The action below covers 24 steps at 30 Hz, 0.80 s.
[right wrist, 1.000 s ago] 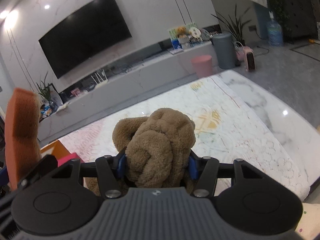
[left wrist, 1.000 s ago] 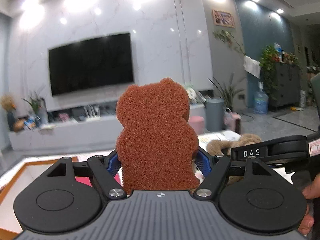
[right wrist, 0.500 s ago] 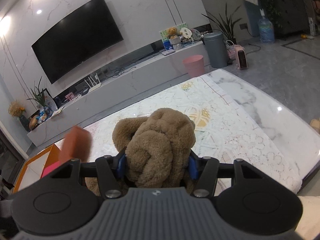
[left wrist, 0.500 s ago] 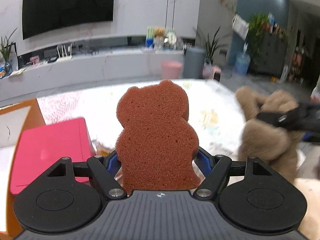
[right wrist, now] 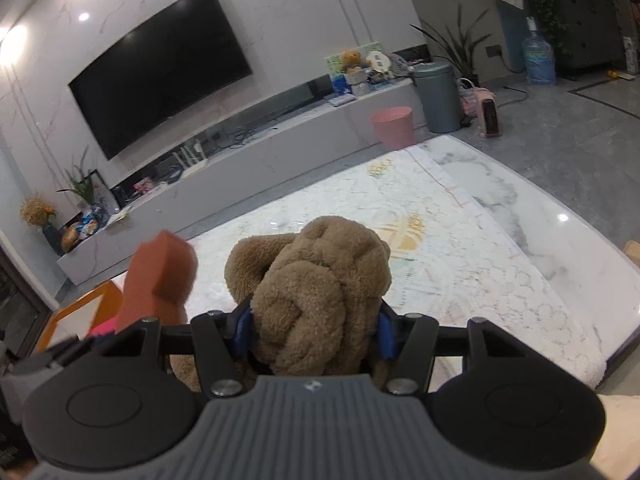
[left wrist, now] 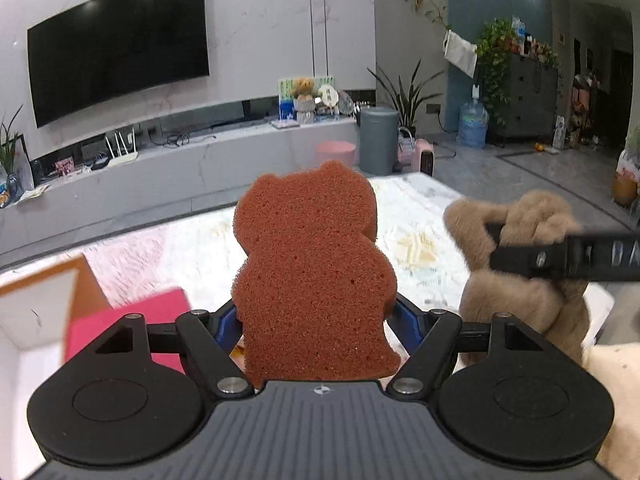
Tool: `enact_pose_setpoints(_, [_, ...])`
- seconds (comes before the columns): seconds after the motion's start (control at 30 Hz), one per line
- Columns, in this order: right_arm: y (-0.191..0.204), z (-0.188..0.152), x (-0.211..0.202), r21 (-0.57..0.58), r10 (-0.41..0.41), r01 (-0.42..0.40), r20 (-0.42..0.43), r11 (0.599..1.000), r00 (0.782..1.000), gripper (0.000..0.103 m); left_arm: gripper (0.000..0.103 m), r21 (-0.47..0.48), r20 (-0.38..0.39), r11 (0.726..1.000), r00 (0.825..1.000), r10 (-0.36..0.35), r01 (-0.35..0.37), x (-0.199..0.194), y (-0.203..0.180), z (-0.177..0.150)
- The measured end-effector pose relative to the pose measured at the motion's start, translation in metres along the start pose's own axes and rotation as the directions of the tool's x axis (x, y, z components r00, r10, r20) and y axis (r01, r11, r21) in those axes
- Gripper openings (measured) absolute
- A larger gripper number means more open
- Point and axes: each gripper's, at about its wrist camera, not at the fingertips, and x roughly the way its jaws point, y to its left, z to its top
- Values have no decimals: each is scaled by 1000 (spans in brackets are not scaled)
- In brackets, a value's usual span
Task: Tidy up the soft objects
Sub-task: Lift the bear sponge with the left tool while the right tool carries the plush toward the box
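Left wrist view: lace-covered marble table (left wrist: 420,216) faces wall-mounted television (left wrist: 116,44).

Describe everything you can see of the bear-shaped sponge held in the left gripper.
The bear-shaped sponge is reddish-brown, flat-cut porous foam with two rounded ears, a head and a wider body. It stands upright, clamped at its lower sides between the left gripper's blue-padded jaws, above the table. In the right wrist view its thick edge shows. Nothing else touches it.

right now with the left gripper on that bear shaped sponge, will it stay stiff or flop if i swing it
The bear-shaped sponge stands upright above the left gripper without drooping, so it probably holds its shape. Its open-pored foam suggests it is light and squashy. The porous surface likely grips the pads rather than slipping.
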Motion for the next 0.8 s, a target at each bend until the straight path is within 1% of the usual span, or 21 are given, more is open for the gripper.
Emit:
enact_pose_setpoints(0.13, [32,2,-16,-55,64,-64,5,996,998,57,85,-13,43,999,999,33,-33,-32,30,20])
enact_pose_setpoints(0.2, [58,5,-24,-106,90,-89,7,990,996,57,85,-18,58,997,996,71,-70,-47,49,27])
enact_pose_setpoints(0.27, [88,6,-31,-155,123,-119,16,981,992,57,85,-44,59,993,992,108,-105,-65,74,28])
enact_pose_setpoints(0.37, [140,4,-33,-202,201,-194,13,960,979,57,85,-105,38,983,987,157,-153,-90,113,20])
enact_pose_setpoints(0.47, [195,-7,-24,-252,273,-270,-24,929,962,58,85,-146,26,966,975,219,-214,-108,149,4])
enact_pose_setpoints(0.53, [230,-19,-13,-285,313,-317,-62,905,948,58,86,-163,4,955,968,252,-248,-113,170,-9])
enact_pose_setpoints(0.63, [275,-41,10,-349,348,-368,-121,862,930,58,85,-180,-78,949,966,248,-258,-107,197,-31])
enact_pose_setpoints(0.67, [287,-50,18,-369,345,-372,-141,852,928,58,85,-194,-102,946,964,245,-260,-103,206,-38])
enact_pose_setpoints(0.7, [299,-58,29,-386,336,-373,-162,844,928,57,85,-207,-131,937,957,259,-282,-95,213,-47])
enact_pose_setpoints(0.73, [307,-65,40,-397,327,-373,-181,839,928,58,85,-213,-152,934,954,258,-286,-91,220,-54])
enact_pose_setpoints(0.8, [319,-75,63,-414,307,-376,-224,829,925,58,85,-235,-189,932,954,234,-276,-77,231,-68])
